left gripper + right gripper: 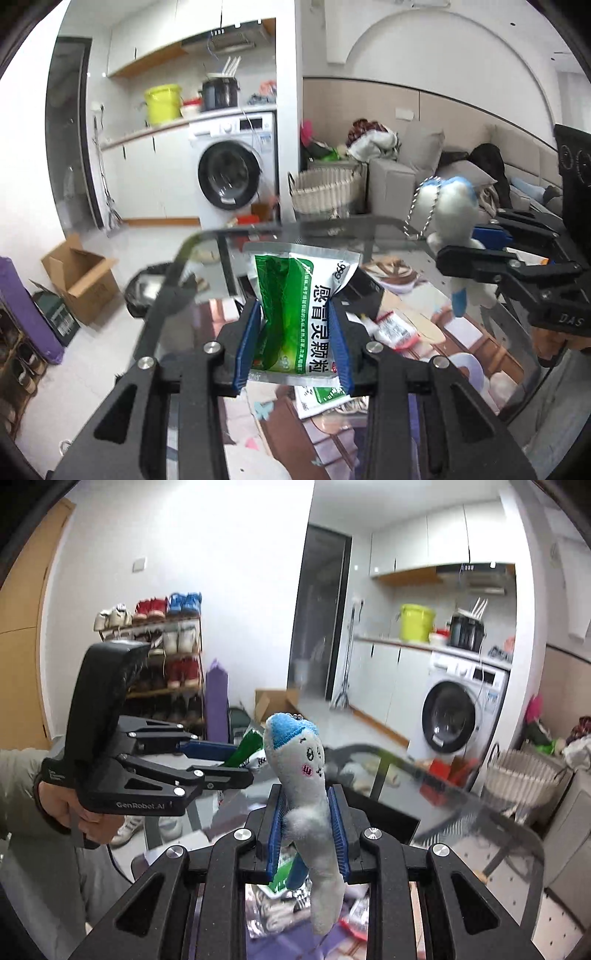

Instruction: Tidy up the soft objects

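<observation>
**Holding a sachet and a plush toy above the glass table**

Gripping both soft things at once, the person has each one lifted clear of the glass table.

The left gripper is clenched on a green-and-white sachet, its blue pads pinching the packet across its width so that the foil creases inward at the waist. The sachet's long axis runs along the fingers and away from the camera, with its sealed top edge pointing toward the far rim of the table and its lower end showing below the pads. It hangs over the table's middle.

The right gripper is clamped on a grey plush toy at its midsection. The toy stands nearly upright with a slight lean: its blue-capped head points up and away, above the fingertips, and its grey tail end dangles below the pads toward the table. In the left wrist view the same toy shows over the table's right edge, a bead chain looping from its head.
</observation>
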{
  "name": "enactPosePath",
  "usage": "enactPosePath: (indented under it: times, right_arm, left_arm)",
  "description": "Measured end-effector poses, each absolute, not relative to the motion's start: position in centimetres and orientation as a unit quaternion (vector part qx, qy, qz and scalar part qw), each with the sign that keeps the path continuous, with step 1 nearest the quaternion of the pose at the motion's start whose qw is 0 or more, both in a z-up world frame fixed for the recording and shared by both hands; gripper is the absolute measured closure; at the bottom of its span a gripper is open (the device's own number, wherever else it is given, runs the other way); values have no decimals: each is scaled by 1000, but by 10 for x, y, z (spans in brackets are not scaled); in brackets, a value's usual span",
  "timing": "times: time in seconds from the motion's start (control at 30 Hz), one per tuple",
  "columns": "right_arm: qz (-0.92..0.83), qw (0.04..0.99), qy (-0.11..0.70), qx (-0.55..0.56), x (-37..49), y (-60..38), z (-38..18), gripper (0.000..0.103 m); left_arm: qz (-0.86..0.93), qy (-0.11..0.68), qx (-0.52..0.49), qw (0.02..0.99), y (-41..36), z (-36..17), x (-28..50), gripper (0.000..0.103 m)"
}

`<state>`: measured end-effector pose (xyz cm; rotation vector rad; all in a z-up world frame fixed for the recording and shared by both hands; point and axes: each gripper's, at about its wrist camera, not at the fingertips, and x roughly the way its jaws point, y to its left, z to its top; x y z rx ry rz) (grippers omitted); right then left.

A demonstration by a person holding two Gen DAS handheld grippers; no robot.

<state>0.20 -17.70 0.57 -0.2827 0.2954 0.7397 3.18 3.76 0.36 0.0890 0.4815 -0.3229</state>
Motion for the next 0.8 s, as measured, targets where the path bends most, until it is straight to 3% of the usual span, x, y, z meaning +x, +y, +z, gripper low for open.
enactPosePath:
  times: [0.23, 0.8]
  right_arm:
    - [352, 923, 98, -119, -17, -179, 15, 79]
    - [336, 932, 81, -109, -10, -180, 20, 79]
  left_arm:
    - [-139, 199, 65, 968, 36, 9, 19, 67]
    - [-136, 174, 57, 974, 35, 16, 21, 67]
